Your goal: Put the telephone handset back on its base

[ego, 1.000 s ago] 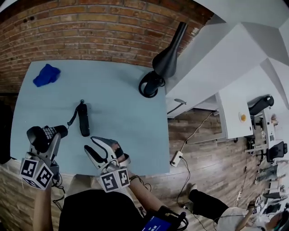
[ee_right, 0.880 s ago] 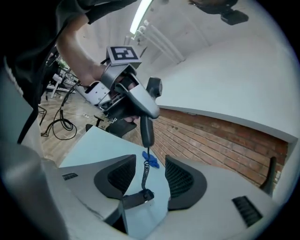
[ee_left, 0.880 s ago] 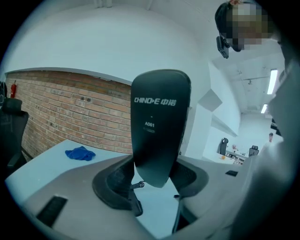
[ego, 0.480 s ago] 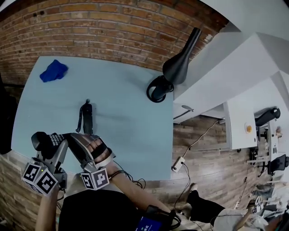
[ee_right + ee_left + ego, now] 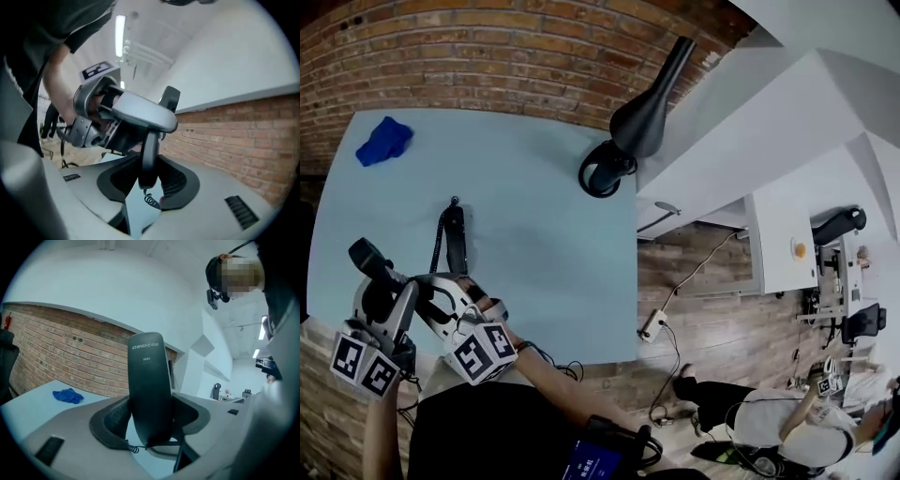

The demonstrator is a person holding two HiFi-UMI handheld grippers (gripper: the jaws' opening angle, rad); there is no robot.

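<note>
Handset (image 5: 367, 258) aloft, base (image 5: 455, 236) waiting
Left tongs (image 5: 380, 289) and right tongs (image 5: 431, 296) both clench the handset (lower left); base lies nearby on the table (image 5: 544, 234), so placement remains.

- My left gripper (image 5: 386, 291) sits at the near left, pointing away from me. Its jaws are clamped on the broad faces of the telephone base (image 5: 147, 380), which sticks out past the tips.
- My right gripper (image 5: 429, 298) is just beside it on the right, angled in toward the left one. Its jaws pinch the thin edge of the same base.
- Both marker cubes face me at the near ends.
- My bare right forearm (image 5: 548, 384) reaches in from the near right, and my left forearm (image 5: 380, 427) comes up at the near left.
</note>
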